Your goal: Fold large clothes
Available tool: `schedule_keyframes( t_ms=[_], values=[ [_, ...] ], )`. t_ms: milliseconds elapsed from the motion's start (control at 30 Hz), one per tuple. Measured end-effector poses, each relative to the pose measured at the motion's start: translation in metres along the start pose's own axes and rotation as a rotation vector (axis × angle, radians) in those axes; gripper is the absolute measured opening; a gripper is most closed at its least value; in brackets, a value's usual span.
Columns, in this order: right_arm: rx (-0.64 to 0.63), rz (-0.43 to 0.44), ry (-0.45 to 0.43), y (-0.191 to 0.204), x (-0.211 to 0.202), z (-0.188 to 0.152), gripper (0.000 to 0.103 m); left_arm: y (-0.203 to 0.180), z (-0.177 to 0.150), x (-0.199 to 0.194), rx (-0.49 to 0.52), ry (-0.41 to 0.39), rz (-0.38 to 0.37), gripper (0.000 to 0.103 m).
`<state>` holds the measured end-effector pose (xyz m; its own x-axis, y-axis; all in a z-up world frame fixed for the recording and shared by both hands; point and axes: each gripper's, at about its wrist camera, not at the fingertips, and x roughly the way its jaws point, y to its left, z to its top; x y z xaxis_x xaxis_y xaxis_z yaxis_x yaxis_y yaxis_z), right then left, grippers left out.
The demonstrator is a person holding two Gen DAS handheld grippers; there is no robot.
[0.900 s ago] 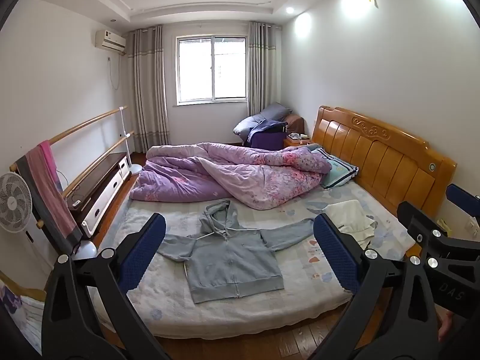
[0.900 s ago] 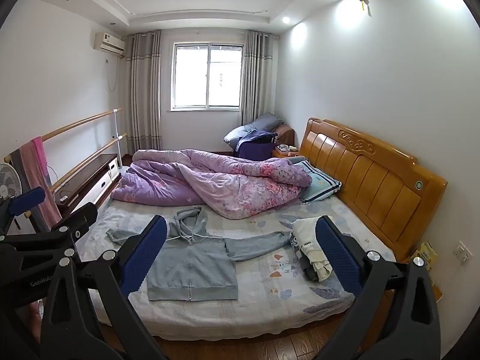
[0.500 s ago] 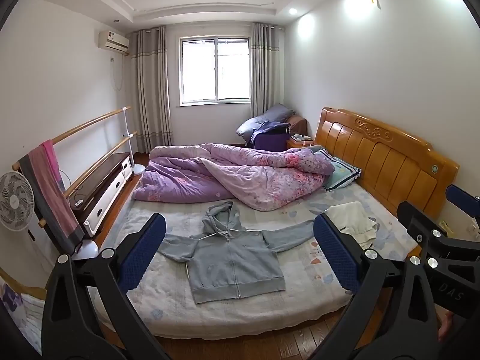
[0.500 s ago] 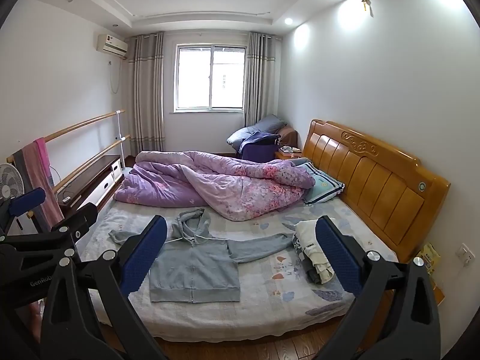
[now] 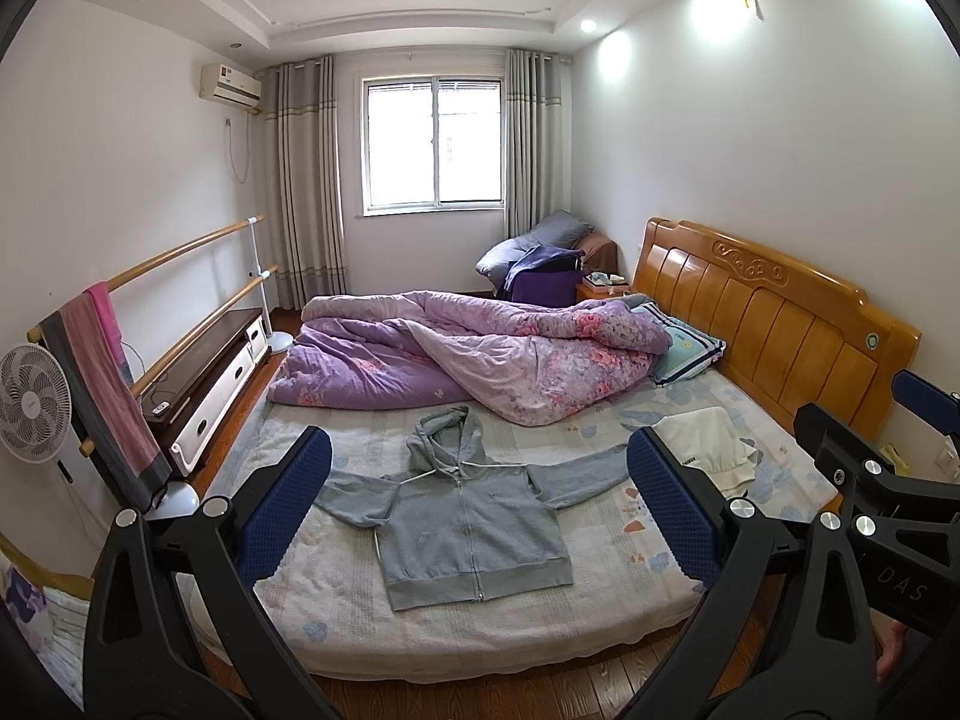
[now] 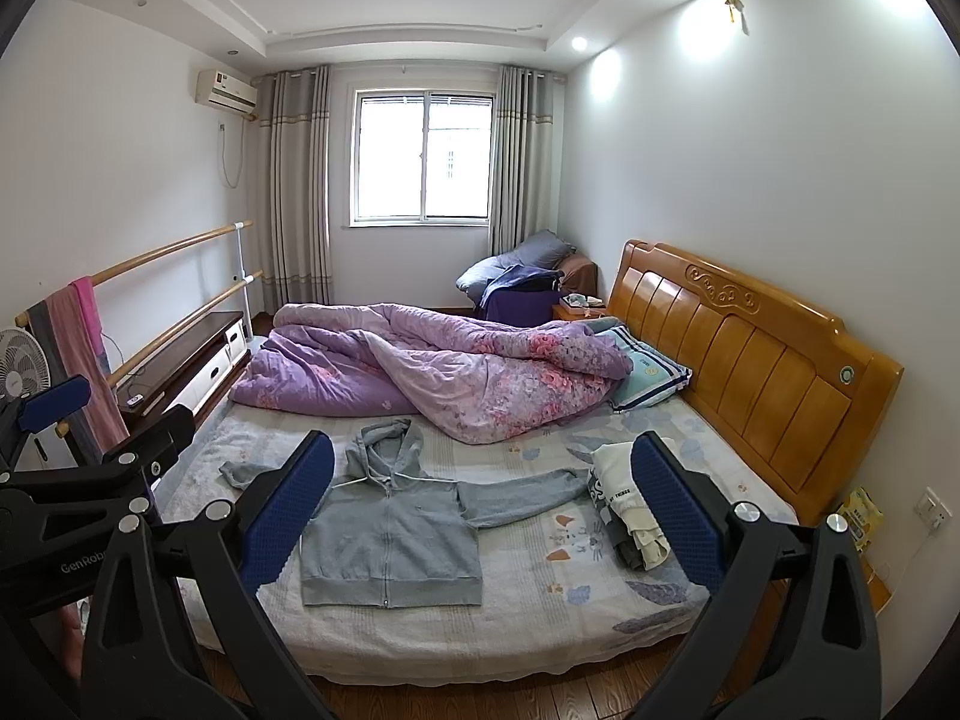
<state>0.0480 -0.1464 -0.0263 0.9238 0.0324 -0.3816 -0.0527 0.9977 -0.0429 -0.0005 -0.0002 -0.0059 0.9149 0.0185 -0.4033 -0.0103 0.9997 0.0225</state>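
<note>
A grey zip hoodie point(image 5: 468, 516) lies flat, front up, on the bed point(image 5: 336, 606), sleeves spread to both sides, hood toward the quilt. It also shows in the right wrist view point(image 6: 390, 534). My left gripper point(image 5: 477, 510) is open and empty, held well back from the bed's near edge. My right gripper point(image 6: 483, 510) is open and empty too, at the same distance. The right gripper's body shows at the right edge of the left wrist view point(image 5: 870, 480).
A purple floral quilt point(image 5: 480, 354) is bunched across the far half of the bed. Folded white clothes point(image 5: 708, 450) lie near the wooden headboard point(image 5: 780, 318) on the right. A fan point(image 5: 33, 396) and a towel rail point(image 5: 96, 360) stand at the left. Wood floor point(image 5: 510, 696) lies below.
Both views have drifted slightly: the room sits a little lower and farther right in frame. Both grippers stay open. The hoodie has not moved.
</note>
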Motion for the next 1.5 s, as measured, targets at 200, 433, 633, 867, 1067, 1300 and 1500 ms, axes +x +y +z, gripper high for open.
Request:
schedule_keyframes(
  t_ms=[200,433,633,867,1067,1300,1500],
  values=[
    [-0.001,0.001,-0.002,0.0013,-0.0001,0.0025,0.096,0.0011,0.0014,-0.0014,0.000,-0.004,0.004,0.098],
    [-0.006,0.006,-0.004,0.0024,-0.0005,0.0050,0.096,0.0026,0.0008,-0.0018,-0.005,-0.006,0.005,0.098],
    [-0.005,0.008,-0.006,0.0001,-0.0015,0.0064,0.096,0.0038,0.0009,-0.0016,-0.005,-0.007,0.004,0.098],
    [-0.006,0.009,-0.007,0.0005,-0.0017,0.0057,0.096,0.0037,0.0019,-0.0019,-0.005,-0.004,0.004,0.098],
    [-0.006,0.009,-0.006,0.0017,-0.0014,0.0061,0.096,0.0052,0.0032,-0.0032,-0.006,-0.003,0.005,0.098],
    [-0.006,0.010,-0.006,0.0009,0.0008,0.0030,0.096,0.0079,0.0024,-0.0033,-0.007,-0.002,0.005,0.098],
    [-0.007,0.011,-0.007,0.0018,0.0009,0.0026,0.096,0.0087,0.0022,-0.0030,-0.006,-0.003,0.006,0.098]
  ],
)
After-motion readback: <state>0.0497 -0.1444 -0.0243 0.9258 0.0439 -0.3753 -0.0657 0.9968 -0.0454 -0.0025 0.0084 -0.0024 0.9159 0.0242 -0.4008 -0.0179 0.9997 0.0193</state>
